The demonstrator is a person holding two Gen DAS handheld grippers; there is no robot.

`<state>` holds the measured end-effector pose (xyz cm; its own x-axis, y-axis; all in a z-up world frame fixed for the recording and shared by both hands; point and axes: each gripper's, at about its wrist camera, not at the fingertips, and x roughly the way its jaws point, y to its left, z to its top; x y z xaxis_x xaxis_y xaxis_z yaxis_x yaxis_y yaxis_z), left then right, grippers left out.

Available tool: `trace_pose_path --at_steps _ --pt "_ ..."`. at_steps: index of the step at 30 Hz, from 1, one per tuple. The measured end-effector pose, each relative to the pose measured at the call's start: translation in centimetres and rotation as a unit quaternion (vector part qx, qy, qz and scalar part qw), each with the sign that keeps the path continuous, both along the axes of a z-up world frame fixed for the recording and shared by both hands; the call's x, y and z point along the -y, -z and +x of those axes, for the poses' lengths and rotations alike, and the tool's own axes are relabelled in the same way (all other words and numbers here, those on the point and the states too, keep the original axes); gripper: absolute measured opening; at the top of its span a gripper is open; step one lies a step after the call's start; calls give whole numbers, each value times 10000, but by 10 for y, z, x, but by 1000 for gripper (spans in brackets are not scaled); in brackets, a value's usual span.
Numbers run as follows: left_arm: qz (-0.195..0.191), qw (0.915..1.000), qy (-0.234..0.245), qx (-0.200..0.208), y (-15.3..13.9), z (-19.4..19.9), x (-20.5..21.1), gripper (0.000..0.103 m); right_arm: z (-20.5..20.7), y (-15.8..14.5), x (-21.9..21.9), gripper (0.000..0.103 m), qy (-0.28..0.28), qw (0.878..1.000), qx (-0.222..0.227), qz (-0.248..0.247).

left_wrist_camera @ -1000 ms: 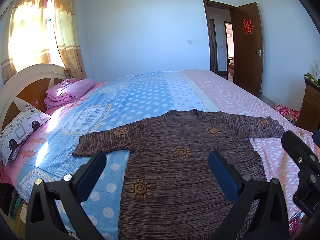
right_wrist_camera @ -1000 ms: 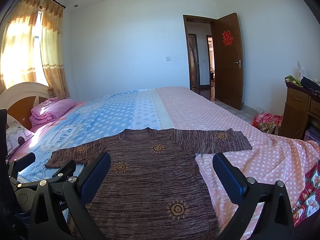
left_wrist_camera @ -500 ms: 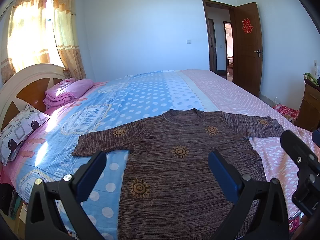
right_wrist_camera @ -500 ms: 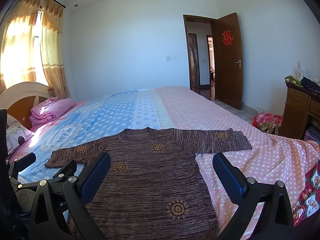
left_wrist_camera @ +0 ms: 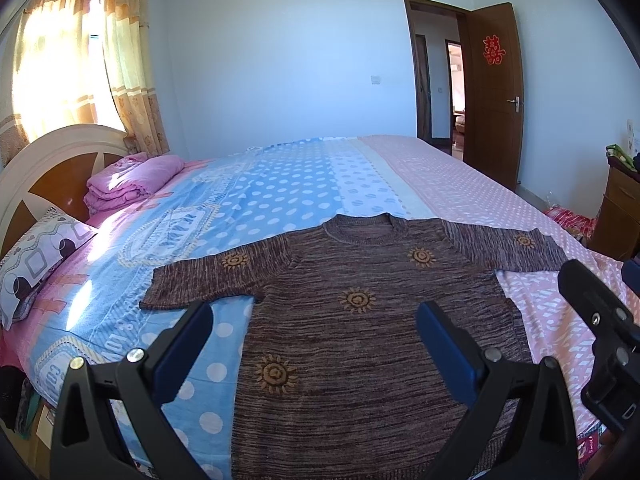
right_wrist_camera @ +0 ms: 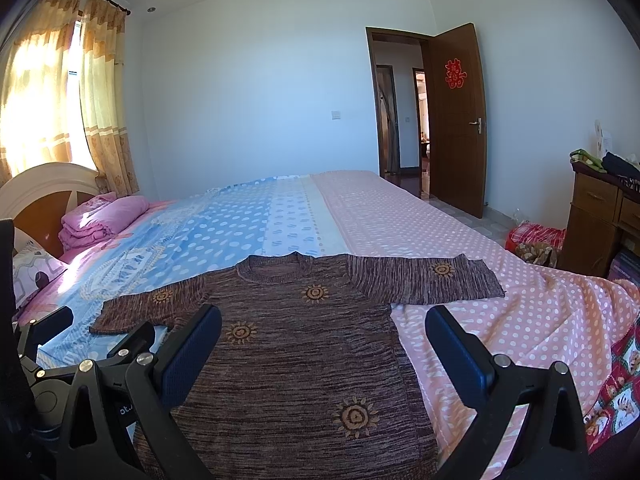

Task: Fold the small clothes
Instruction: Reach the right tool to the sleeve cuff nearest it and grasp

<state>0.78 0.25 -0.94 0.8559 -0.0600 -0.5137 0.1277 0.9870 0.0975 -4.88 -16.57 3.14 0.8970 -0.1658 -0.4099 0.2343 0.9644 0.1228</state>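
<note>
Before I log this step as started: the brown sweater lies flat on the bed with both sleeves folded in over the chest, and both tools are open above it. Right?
Not quite. The brown sweater lies flat on the bed, but both sleeves are spread out to the sides, not folded in; the right wrist view shows it. The left tool and right tool are open.

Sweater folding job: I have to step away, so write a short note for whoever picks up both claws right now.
Left claw: open, empty, above the sweater's lower left part.
Right claw: open, empty, above its lower right part.
The brown sweater with sun motifs lies flat, front up, on the bed, collar away from you, both sleeves spread sideways.
Done: spread out; no fold is visible.
Left: fold in the sleeves and sides, then fold the body.
</note>
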Motion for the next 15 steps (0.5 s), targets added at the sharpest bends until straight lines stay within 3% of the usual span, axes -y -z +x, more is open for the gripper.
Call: trace_pose_path --at_steps 7,15 --pt "-2 9999 102 -102 14 12 4 103 15 22 11 102 162 9995 -220 135" --pt "109 9988 162 -451 44 54 14 103 34 49 46 102 541 9979 -341 141"
